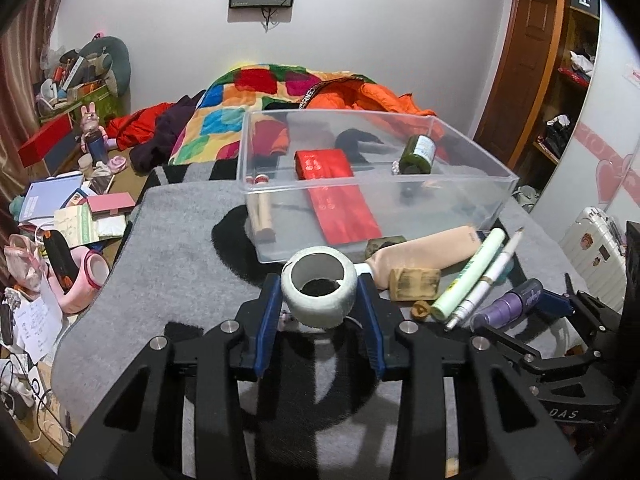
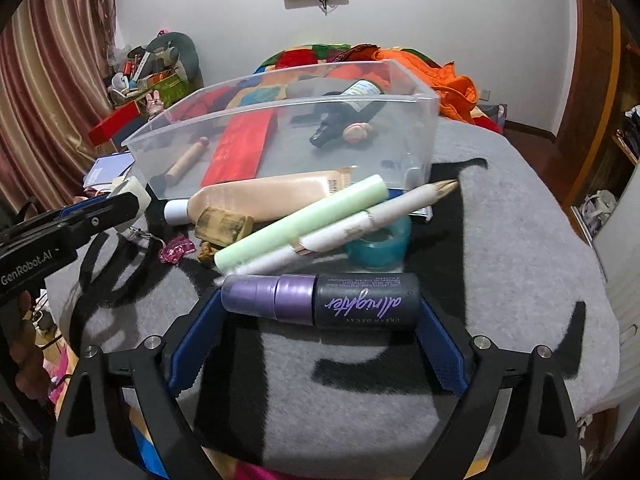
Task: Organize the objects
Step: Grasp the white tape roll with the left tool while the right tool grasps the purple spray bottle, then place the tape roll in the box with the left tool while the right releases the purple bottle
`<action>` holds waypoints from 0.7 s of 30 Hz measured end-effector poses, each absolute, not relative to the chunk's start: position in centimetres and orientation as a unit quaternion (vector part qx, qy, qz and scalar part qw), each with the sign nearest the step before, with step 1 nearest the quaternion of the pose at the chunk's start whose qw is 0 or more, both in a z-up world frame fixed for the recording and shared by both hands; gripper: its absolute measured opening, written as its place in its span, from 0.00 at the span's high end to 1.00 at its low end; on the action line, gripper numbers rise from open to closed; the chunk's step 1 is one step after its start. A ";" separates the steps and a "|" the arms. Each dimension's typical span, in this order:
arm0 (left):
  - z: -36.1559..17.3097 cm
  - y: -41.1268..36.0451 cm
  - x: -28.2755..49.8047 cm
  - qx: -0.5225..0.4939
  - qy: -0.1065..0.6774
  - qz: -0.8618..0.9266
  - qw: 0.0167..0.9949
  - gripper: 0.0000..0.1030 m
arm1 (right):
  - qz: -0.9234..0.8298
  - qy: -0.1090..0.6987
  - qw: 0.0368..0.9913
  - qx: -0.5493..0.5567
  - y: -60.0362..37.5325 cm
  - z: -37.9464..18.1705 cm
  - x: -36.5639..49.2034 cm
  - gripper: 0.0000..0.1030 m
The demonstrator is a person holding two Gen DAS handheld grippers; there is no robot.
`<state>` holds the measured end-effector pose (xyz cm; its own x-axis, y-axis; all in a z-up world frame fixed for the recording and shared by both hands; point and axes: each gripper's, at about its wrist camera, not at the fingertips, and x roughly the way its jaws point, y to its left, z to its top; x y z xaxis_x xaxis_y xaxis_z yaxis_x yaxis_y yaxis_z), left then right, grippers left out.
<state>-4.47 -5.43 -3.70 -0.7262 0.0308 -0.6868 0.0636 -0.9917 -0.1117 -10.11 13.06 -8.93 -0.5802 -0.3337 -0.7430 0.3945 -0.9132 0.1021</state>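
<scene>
Left gripper [image 1: 319, 300] clamped on a tape roll [image 1: 319, 286]: pale grey-white, thick-walled, hollow core facing up, one blue pad pressed on each side, raised just in front of the bin [image 1: 472, 160]. No earlier picture to tell motion from.

Right gripper [image 2: 320, 312] with jaws apart, straddling a spray bottle [image 2: 320, 299] lying crosswise on the grey blanket [image 2: 520, 240]: purple cap end at left, dark body at right with purple script lettering. Bottle ends near the blue pads; touching or not cannot be told.

Clear plastic bin on the blanket beyond, holding a red packet [image 1: 336, 192], a wooden stick [image 1: 262, 216] and a dark green bottle [image 1: 418, 156] leaning at the far side.

Between bin and bottle, a heap: beige tube [image 2: 264, 196] with white cap, pale green tube [image 2: 304, 224] lying slantwise, white pencil [image 2: 400, 204] beside it, teal tape roll [image 2: 378, 248] under their tips, worn wooden block [image 2: 224, 222], pink trinket [image 2: 176, 251].
</scene>
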 end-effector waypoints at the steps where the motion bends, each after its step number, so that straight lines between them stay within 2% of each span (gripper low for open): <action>1: -3.4 -5.2 -4.3 0.367 0.062 -0.928 0.007 0.63 | -0.888 0.035 0.204 0.410 13.3 -8.8 -10.0 0.12; 21: 2.0 -4.1 -4.2 0.310 0.048 -0.949 0.006 0.63 | -0.926 0.009 0.195 0.323 16.3 -1.7 -11.9 0.12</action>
<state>-4.24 -4.08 2.00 -0.8073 0.0186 -0.5899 0.0415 -0.9952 -0.0882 -11.92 16.28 -1.74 -0.7156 -0.3554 -0.6013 0.3671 -0.9238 0.1091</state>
